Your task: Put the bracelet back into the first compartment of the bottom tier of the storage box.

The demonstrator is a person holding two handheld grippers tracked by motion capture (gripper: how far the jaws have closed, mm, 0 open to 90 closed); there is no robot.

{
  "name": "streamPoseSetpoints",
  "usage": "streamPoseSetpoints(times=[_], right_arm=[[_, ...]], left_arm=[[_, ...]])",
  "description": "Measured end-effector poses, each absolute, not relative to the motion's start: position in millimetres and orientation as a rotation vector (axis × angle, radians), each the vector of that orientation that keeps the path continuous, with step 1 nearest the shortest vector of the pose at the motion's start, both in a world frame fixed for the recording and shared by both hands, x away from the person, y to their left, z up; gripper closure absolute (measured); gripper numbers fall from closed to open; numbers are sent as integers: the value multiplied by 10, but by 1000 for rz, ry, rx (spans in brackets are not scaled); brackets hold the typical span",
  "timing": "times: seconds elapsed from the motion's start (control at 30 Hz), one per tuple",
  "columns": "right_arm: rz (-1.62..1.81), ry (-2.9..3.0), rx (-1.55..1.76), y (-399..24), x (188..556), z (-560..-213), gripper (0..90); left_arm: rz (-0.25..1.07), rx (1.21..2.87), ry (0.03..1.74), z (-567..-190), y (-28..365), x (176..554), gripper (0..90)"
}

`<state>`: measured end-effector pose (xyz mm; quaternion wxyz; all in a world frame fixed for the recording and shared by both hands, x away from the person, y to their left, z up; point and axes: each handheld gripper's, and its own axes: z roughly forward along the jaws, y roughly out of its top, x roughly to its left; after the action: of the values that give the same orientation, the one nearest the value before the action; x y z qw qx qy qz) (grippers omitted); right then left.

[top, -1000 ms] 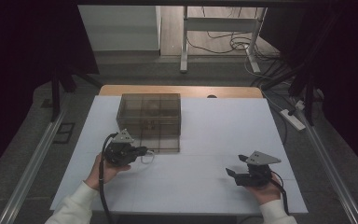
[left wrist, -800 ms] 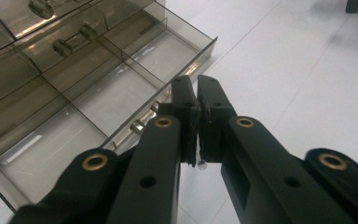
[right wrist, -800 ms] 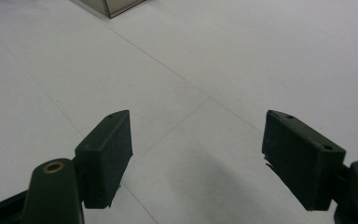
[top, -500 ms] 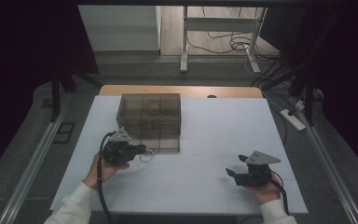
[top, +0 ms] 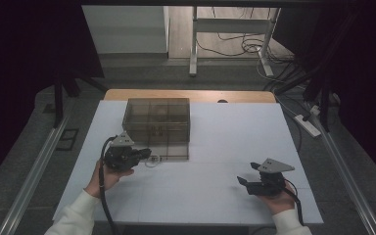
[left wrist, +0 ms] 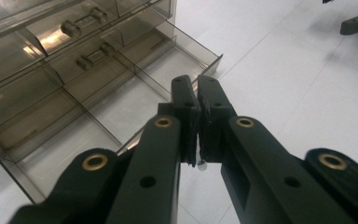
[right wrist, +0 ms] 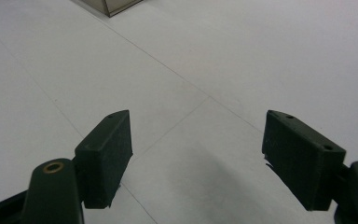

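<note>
Left gripper [left wrist: 198, 88]: jaws pinched almost together on something thin and clear with a small bead at its lower edge; can't tell what it is. The smoky translucent plastic drawer organiser [top: 157, 120] sits just ahead, its bottom drawer [left wrist: 98, 116] pulled out, the divided compartments under and left of the tips. Judgement: if it goes in, keep the pinch firm, lower straight over one cell, clear the divider walls. Right gripper [right wrist: 198, 156]: jaws wide apart, holding nothing, above bare white table [right wrist: 242, 56], well apart from the drawer.
</note>
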<state>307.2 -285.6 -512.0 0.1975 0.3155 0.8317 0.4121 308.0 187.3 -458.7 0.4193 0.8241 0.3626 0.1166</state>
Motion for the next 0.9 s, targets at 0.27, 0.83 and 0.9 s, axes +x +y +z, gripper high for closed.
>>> streamPoseSetpoints(times=[0.27,0.83,0.9], right_arm=[[1152,2328,886,-2858,3075,-5122,237],[1147,2328,888,-2862,3077,-5122,238],[1147,2327,888,-2862,3077,-5122,238]], left_arm=[[297,2050,919,-4565,1911,3082,863],[315,2010,944,-4513,2021,3089,863],[317,2006,947,-4511,2033,3091,863]])
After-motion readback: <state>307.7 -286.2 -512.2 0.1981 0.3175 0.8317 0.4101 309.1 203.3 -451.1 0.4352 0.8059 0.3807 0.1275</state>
